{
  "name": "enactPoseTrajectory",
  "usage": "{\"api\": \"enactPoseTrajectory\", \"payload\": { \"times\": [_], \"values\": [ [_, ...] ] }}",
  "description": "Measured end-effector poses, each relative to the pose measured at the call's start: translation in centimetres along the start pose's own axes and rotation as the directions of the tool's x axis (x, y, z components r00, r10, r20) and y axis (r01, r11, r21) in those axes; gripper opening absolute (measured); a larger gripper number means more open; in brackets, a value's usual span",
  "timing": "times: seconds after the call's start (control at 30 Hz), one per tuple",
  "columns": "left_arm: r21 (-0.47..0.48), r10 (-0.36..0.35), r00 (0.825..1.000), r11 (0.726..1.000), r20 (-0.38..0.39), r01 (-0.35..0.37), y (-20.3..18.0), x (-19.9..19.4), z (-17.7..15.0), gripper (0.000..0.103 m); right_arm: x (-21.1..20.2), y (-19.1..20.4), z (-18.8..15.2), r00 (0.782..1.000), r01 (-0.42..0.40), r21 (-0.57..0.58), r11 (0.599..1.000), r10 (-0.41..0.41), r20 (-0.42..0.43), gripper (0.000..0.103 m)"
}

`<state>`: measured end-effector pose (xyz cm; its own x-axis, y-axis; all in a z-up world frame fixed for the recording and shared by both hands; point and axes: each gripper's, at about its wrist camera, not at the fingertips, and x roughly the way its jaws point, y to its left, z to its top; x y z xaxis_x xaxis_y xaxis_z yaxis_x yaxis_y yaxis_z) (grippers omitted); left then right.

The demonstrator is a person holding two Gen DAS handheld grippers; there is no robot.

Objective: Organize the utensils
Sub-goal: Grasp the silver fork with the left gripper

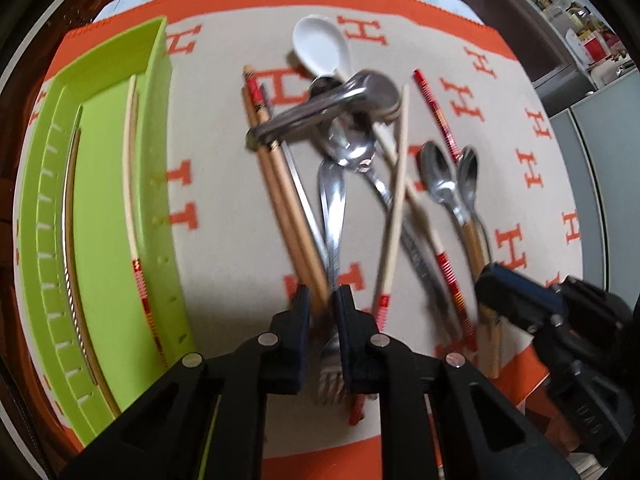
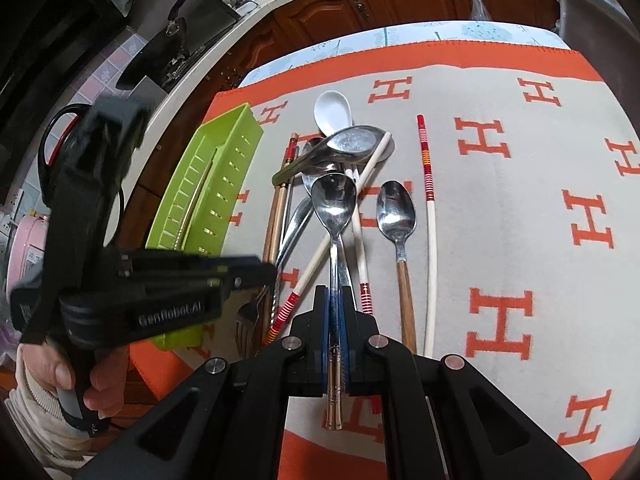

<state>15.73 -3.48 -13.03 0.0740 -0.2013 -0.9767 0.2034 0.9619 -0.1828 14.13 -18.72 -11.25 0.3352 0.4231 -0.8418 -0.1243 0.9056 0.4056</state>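
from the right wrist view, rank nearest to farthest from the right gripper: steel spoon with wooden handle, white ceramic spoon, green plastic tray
1. Steel spoon with wooden handle, just right of the right gripper.
2. Green plastic tray, off to the left.
3. White ceramic spoon, far end of the pile.

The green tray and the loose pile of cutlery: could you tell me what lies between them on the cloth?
In the left wrist view, only bare patterned cloth lies between the green tray and the nearest wooden chopsticks.

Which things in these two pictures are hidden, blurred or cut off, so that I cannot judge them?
- Left wrist view: the fork between the left gripper fingers is motion-blurred; contact unclear.
- Left wrist view: the right gripper tips are blurred.
- Right wrist view: the green tray inside is mostly hidden by its wall and the left gripper.
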Motion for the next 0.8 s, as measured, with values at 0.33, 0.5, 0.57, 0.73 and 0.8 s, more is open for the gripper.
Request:
{"api": "enactPoseTrajectory", "payload": {
  "times": [0.33, 0.5, 0.57, 0.73, 0.8],
  "values": [
    [-0.014, -0.049, 0.998, 0.999, -0.05, 0.048, 0.6, 0.2, -0.6, 0.014, -0.5, 0.0, -0.1, 1.0, -0.006, 0.006, 1.0, 0.006, 0.0, 0.004],
    [-0.021, -0.049, 0.997, 0.999, -0.054, 0.048, 0.8, 0.3, -0.7, 0.018, -0.5, -0.2, -0.1, 1.0, -0.01, 0.013, 1.0, 0.01, -0.001, 0.004],
    [-0.02, -0.06, 0.996, 0.998, -0.066, 0.059, 0.8, 0.3, -0.9, 0.018, -0.5, -0.1, -0.1, 1.0, -0.011, 0.009, 1.0, 0.011, -0.002, 0.004],
    [-0.02, -0.089, 0.992, 0.996, -0.087, 0.087, 1.4, 0.1, -1.7, 0.024, -0.7, 0.0, -0.3, 1.0, -0.016, 0.011, 1.0, 0.016, 0.002, 0.004],
    [-0.023, -0.097, 0.992, 0.995, -0.083, 0.095, 1.7, 0.0, -2.0, 0.024, -0.7, -0.1, -0.3, 1.0, -0.017, 0.012, 1.0, 0.017, 0.001, 0.004]
  ]
}}
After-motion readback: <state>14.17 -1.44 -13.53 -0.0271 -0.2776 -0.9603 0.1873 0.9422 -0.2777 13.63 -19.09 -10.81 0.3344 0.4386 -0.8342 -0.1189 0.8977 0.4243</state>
